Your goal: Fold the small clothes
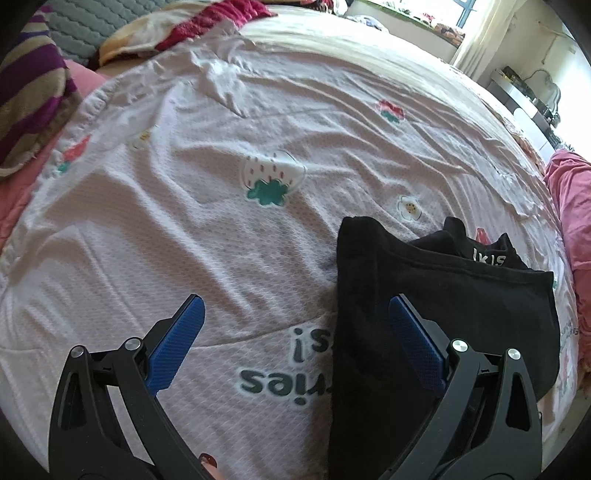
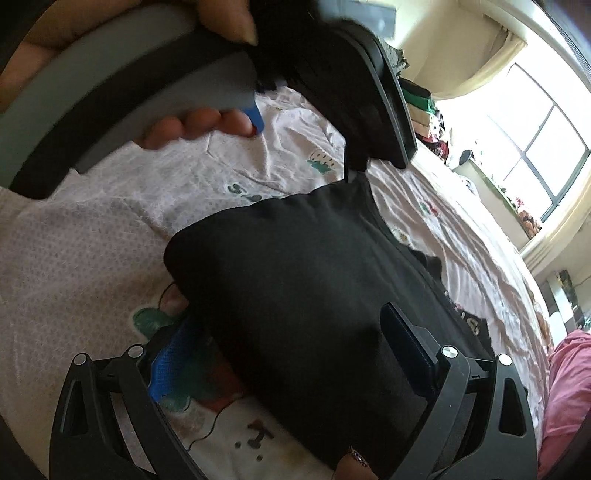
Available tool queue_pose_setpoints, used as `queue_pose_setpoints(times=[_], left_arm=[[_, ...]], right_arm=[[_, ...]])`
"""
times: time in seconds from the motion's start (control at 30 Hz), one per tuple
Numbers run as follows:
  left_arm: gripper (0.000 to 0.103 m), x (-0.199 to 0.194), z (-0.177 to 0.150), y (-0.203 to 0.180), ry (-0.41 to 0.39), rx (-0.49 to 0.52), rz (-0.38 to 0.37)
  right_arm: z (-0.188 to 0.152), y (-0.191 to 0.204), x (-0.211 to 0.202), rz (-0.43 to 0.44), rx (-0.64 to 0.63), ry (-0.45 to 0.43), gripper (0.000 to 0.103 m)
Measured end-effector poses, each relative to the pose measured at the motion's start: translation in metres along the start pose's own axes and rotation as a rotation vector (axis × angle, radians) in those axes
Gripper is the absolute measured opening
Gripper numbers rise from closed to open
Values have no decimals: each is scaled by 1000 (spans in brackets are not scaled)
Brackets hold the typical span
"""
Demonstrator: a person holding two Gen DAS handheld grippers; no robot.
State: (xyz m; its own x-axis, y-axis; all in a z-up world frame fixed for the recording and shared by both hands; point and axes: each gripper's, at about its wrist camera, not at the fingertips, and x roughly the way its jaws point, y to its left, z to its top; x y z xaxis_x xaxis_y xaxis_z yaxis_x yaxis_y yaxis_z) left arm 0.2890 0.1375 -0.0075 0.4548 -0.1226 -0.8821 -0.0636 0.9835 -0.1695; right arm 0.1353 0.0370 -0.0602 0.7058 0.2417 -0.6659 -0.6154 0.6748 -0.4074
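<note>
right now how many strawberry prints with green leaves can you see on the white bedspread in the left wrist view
3. One pale strawberry at centre, one red strawberry upper right, one red strawberry at the left edge. The black folded garment may hide more.

A bed spread with a wrinkled pale-pink sheet printed with strawberries, small flowers and dark lettering carries a black garment, which lies bunched on the sheet's near right part. At the far left edge of the bed rest a purple-and-tan striped cloth and a red-and-cream bundle; pink fabric lies along the right edge.
</note>
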Motion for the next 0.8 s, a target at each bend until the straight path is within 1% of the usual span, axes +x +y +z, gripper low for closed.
queue_pose_setpoints(times=[0.07, 0.1, 0.17, 0.2, 0.23, 0.27, 0.33, 0.37, 0.43, 0.57, 0.7, 0.8], left_arm=[[93, 6, 3, -2, 15, -3, -11], [93, 9, 4, -5, 25, -5, -19], [93, 14, 7, -8, 44, -1, -39], [93, 16, 8, -9, 50, 1, -45], [93, 17, 9, -10, 54, 3, -48], [93, 18, 10, -12, 58, 5, -53], [93, 20, 11, -13, 66, 1, -71], [93, 20, 11, -12, 70, -3, -83], [93, 23, 12, -11, 83, -13, -106], [93, 27, 11, -8, 103, -33, -123], [93, 31, 9, -7, 130, -51, -175], [93, 33, 8, -8, 140, -57, -193]], right_arm=[[1, -3, -2, 3, 1, -16, 84], [1, -4, -3, 13, 5, -20, 74], [1, -9, -5, 34, 26, -30, 58], [1, -11, -6, 44, 32, -35, 53], [0, -13, -8, 55, 40, -40, 44], [-1, -16, -10, 59, 52, -49, 40], [-2, -21, -13, 62, 76, -65, 23], [-3, -25, -15, 68, 97, -75, 18], [-5, -33, -16, 103, 148, -86, 16], [-11, -51, -18, 168, 262, -102, 11], [-16, -61, -21, 192, 332, -122, 9], [-12, -61, -23, 196, 351, -130, 9]])
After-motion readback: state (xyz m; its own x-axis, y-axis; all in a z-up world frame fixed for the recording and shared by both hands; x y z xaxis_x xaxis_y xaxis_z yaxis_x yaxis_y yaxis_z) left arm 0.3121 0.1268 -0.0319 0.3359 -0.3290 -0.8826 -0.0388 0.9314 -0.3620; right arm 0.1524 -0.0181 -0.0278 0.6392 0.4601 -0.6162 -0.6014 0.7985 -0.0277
